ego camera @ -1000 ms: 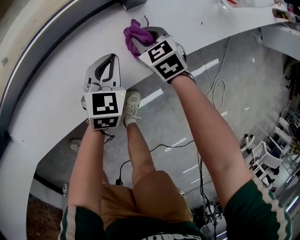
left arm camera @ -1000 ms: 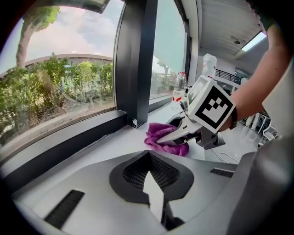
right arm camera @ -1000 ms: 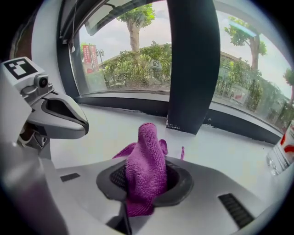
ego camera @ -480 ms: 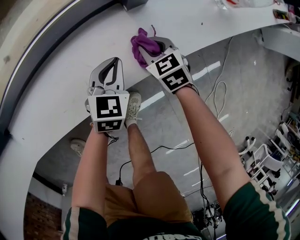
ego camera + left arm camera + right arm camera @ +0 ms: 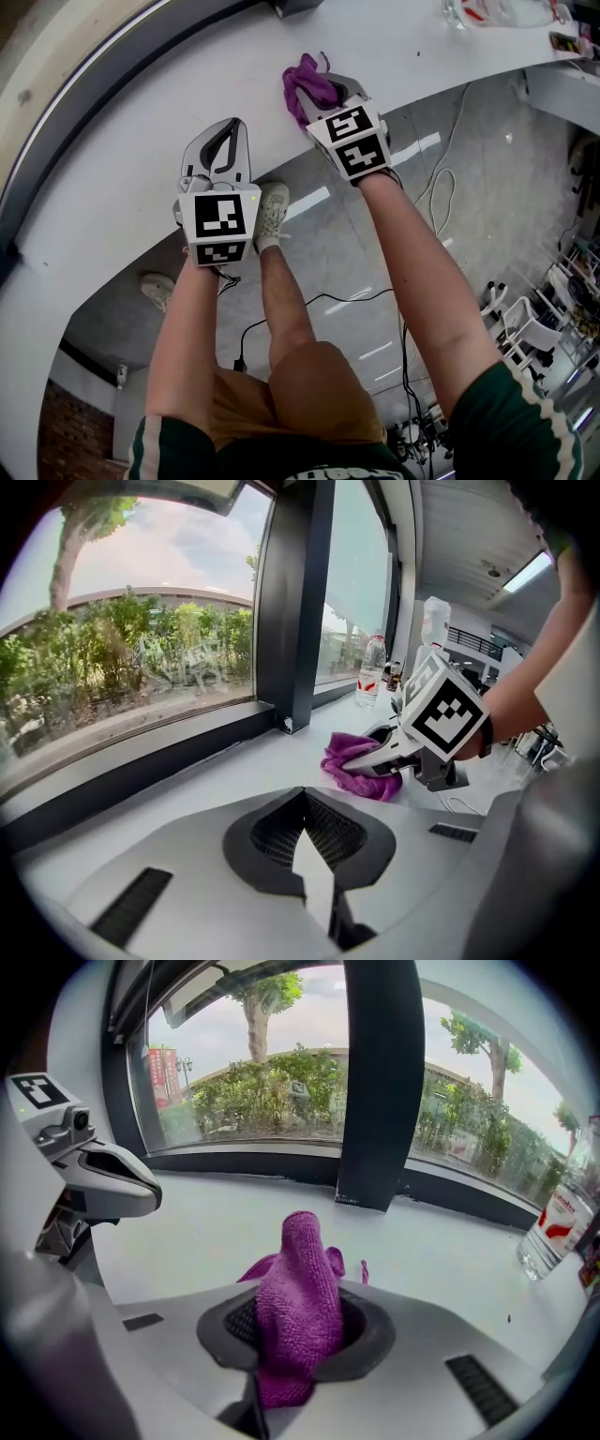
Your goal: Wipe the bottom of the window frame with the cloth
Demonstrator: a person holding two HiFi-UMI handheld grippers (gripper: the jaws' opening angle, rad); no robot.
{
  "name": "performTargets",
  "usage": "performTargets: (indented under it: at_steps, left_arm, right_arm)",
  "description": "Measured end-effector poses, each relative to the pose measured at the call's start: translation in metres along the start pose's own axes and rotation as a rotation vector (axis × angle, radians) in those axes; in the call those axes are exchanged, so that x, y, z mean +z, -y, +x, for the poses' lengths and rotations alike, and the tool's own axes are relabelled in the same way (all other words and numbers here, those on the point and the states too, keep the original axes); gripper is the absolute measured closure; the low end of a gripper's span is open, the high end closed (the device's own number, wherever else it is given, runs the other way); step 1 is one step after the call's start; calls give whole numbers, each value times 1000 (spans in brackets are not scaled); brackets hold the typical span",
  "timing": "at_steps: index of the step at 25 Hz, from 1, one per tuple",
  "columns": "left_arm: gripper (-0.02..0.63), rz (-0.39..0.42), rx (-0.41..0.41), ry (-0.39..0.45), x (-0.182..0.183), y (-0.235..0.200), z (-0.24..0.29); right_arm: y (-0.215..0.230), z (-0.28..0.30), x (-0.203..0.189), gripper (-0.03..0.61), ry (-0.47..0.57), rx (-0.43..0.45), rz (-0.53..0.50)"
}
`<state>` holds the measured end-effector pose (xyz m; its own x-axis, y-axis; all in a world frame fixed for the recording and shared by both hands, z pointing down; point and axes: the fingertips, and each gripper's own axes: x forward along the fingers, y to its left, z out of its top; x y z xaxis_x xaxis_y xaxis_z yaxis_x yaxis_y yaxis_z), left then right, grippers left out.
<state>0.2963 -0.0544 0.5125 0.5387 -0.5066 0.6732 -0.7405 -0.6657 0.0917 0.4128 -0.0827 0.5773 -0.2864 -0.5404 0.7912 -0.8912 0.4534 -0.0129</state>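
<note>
Right gripper clamps purple cloth over white sill; left gripper jaws together, empty, over sill's edge.

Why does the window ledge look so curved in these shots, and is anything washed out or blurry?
Head view: the wide lens bends the presumably straight white ledge into an arc; light is even, shadows faint. Left gripper view: black rounded corners, pale bright sky behind the window glass. Right gripper view: the purple cloth is crisp, the bottle near the rim looks soft and stretched.
</note>
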Motion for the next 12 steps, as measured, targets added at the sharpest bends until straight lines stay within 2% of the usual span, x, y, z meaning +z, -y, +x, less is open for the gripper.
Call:
performTargets:
  at_steps: [5,12]
  left_arm:
    - [606,-19,23,13,-14,-24,-20]
    - [606,-67,54,31,-33,-55,-53]
  right_arm:
    - [-12,5,-1,483,-26,-37,12]
    - [-56,10,12,488,-32,-56,-28]
